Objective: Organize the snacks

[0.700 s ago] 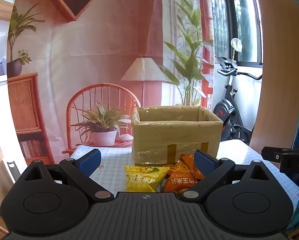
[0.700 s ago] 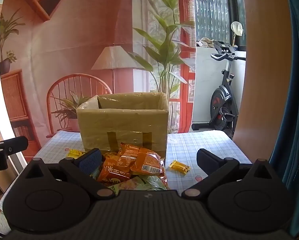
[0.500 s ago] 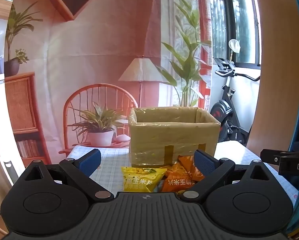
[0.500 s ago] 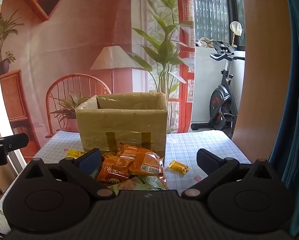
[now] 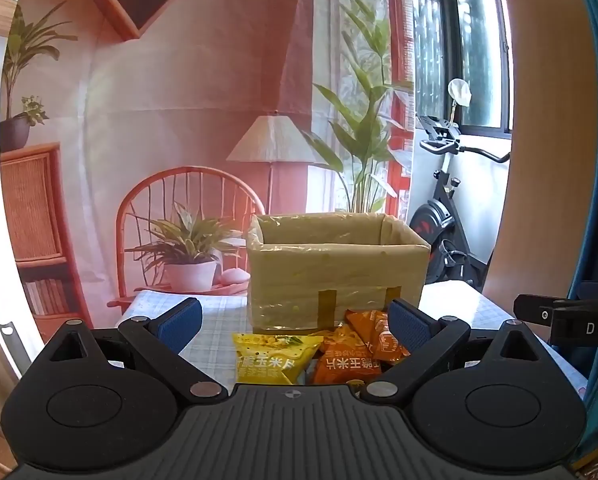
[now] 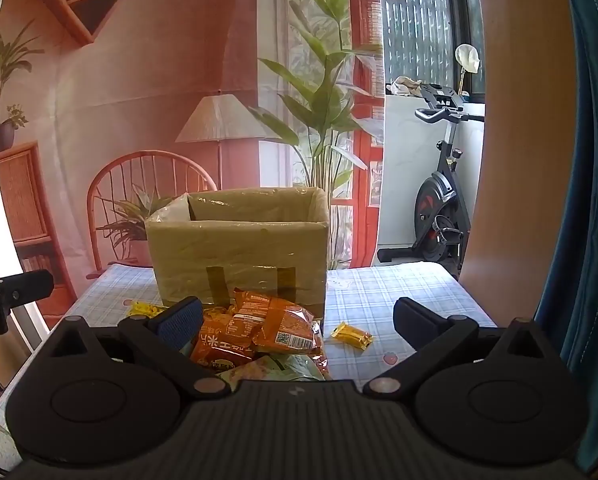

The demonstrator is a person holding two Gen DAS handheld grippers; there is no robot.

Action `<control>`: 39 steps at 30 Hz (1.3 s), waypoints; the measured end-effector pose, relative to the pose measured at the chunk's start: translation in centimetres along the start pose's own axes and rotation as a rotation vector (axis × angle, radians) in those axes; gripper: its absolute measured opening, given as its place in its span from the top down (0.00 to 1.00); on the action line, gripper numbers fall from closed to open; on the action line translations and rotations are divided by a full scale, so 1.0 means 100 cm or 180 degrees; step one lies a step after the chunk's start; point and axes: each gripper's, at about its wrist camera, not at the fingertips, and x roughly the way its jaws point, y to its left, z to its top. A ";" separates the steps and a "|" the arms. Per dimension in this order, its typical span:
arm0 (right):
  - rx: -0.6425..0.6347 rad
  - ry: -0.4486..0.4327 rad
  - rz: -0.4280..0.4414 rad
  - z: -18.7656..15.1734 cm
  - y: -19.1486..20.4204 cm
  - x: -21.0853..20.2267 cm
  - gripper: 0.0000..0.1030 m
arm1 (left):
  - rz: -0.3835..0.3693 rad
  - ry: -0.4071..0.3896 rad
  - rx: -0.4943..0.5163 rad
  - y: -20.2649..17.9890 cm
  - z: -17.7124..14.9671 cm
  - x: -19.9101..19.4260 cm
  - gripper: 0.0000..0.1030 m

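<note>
On the checked surface (image 6: 379, 292), snack packets (image 6: 259, 328) all outside the cardboard box (image 6: 239, 248), nothing visibly boxed; both left gripper (image 5: 295, 318) and right gripper (image 6: 297, 316) fingers wide, empty.

The cardboard box (image 6: 239, 256) was wrapped in shiny, wrinkled clear film. The snack packets (image 6: 259, 328) were glossy foil-like plastic. The checked tablecloth (image 6: 391, 292) looked smooth. The gripper fingers (image 5: 409, 322) carried blue textured pads on matt black plastic.
</note>
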 end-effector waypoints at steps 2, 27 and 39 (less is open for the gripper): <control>-0.0001 -0.0002 0.0006 0.000 0.000 0.000 0.00 | -0.0018 0.0000 0.0002 0.000 0.000 0.000 0.03; 0.0020 0.0008 -0.0016 -0.002 -0.003 -0.002 0.00 | -0.0085 0.0020 -0.0021 -0.001 -0.002 0.001 0.03; 0.0022 0.0012 -0.0020 -0.002 -0.004 -0.001 0.00 | -0.0087 0.0027 -0.0024 -0.001 -0.003 0.000 0.03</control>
